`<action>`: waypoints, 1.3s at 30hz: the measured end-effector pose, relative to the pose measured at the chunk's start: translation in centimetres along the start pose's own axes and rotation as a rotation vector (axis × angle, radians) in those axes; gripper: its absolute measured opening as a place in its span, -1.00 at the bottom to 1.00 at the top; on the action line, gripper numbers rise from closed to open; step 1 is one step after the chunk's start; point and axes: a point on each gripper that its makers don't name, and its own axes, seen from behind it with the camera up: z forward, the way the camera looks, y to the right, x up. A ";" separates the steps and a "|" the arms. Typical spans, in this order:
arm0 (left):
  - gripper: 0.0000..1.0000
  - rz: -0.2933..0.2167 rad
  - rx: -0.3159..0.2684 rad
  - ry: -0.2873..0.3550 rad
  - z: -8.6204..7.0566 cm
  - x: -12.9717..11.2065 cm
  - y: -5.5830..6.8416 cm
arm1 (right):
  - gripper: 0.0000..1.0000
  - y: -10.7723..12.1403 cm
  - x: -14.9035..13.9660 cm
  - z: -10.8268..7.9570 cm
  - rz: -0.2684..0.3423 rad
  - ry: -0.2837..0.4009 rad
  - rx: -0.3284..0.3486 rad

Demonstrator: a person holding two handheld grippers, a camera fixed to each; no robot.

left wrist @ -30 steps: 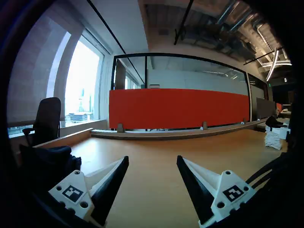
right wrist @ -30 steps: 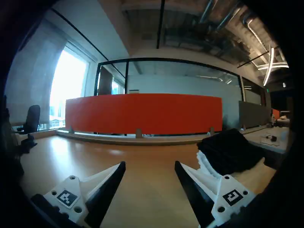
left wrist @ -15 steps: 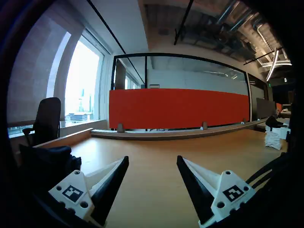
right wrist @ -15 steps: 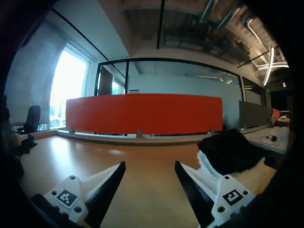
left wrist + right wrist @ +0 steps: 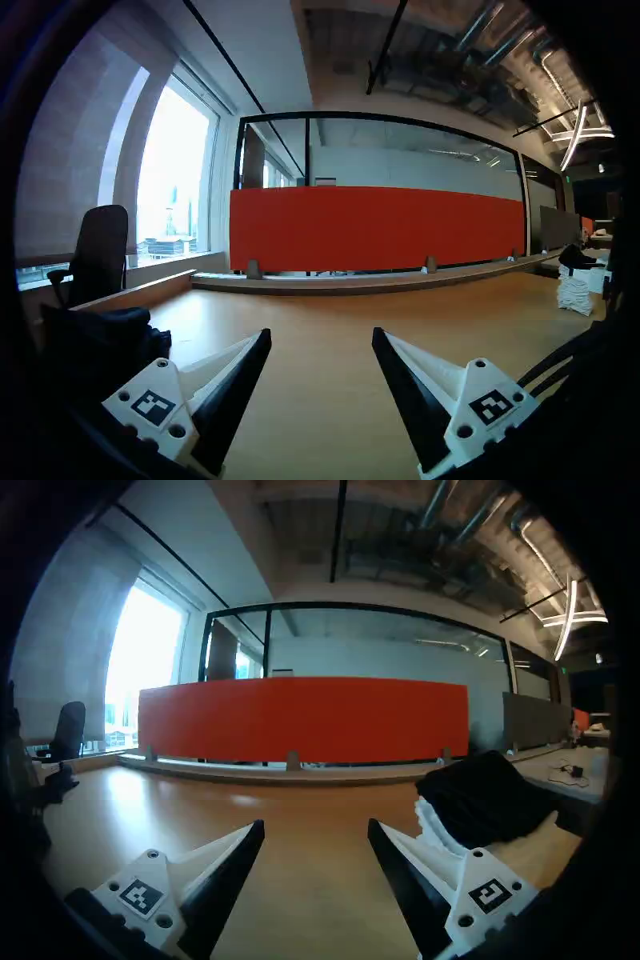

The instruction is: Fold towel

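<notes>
In the left gripper view my left gripper [image 5: 320,340] is open low over the wooden table [image 5: 320,320], nothing between its fingers. A dark crumpled cloth [image 5: 100,340] lies at its left. Far to the right stands a stack of white towels [image 5: 574,292] with a dark one [image 5: 578,257] on top. In the right gripper view my right gripper [image 5: 314,832] is open over the same table [image 5: 240,808]. Just right of its right finger [image 5: 432,880] sits a black towel [image 5: 488,796] on a white folded pile [image 5: 434,820].
An orange divider panel [image 5: 376,228] runs along the table's far edge. A black office chair [image 5: 96,252] stands by the window at the left. A second desk [image 5: 580,772] with small items is at the far right in the right gripper view.
</notes>
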 end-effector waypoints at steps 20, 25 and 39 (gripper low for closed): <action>0.87 0.000 0.000 -0.001 -0.2 0.4 -0.1 | 1.00 0.0 0.0 -0.1 0.000 0.000 0.000; 0.87 0.000 0.000 -0.002 -0.2 0.5 -0.1 | 1.00 0.0 0.0 -0.1 0.000 0.000 0.000; 0.87 -0.003 0.000 -0.002 -0.2 0.5 -0.1 | 1.00 0.0 0.0 0.0 0.001 0.000 0.000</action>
